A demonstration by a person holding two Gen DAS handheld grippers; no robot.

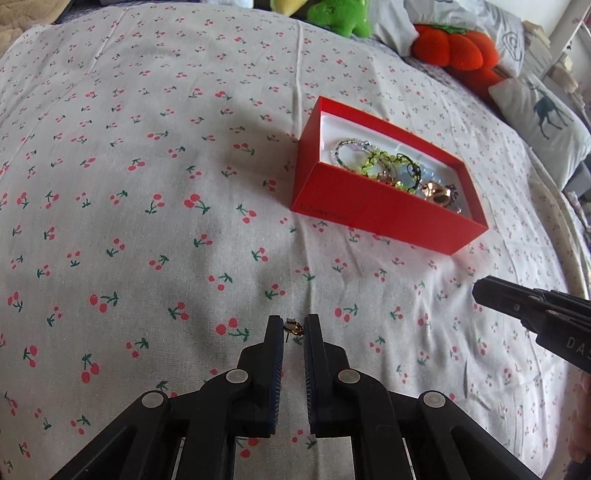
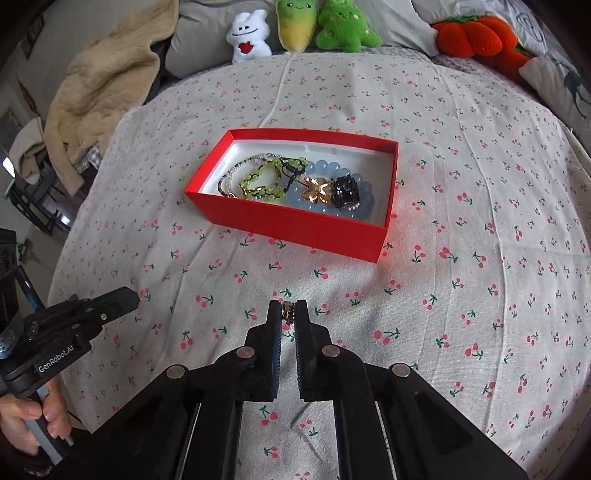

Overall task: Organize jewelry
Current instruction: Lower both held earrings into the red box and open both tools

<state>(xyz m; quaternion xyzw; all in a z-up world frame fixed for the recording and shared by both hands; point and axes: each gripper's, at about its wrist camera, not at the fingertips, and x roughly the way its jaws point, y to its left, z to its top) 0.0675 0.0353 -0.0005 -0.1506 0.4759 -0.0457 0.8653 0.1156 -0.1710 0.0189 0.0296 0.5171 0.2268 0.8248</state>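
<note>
Jewelry is gathered mostly in the red box [image 2: 295, 225], which sits open on the bed [image 2: 461, 155] under a cherry-print sheet, with plush toys [image 2: 334, 27] and a beige blanket [image 2: 107, 74] lined along the far edge. Inside the box a blue bead bracelet [image 2: 334, 171], a green bead loop [image 2: 260, 181], a gold flower piece [image 2: 317, 190] and a black piece [image 2: 345, 190] are seen heaped together. Two small items remain outside it: one small gold earring [image 1: 293, 328] is pinched at the very tips of the left gripper [image 1: 294, 328], and a second earring [image 2: 288, 312] is pinched likewise by the right gripper [image 2: 288, 312]; both sets of jaws are nearly closed, with only the ornament between them. Both grippers are held low over the sheet, near the person and short of the box, pointed forward toward it, the left one beside and to the left of the right one. The step in hand is judged to be carrying these pieces to the box. It would be done well if the pinch were kept steady, each gripper brought over a bare patch of the white lining, lowered inside the wall, and only then opened, since pieces so small could be lost in the sheet's folds if dropped short.
</note>
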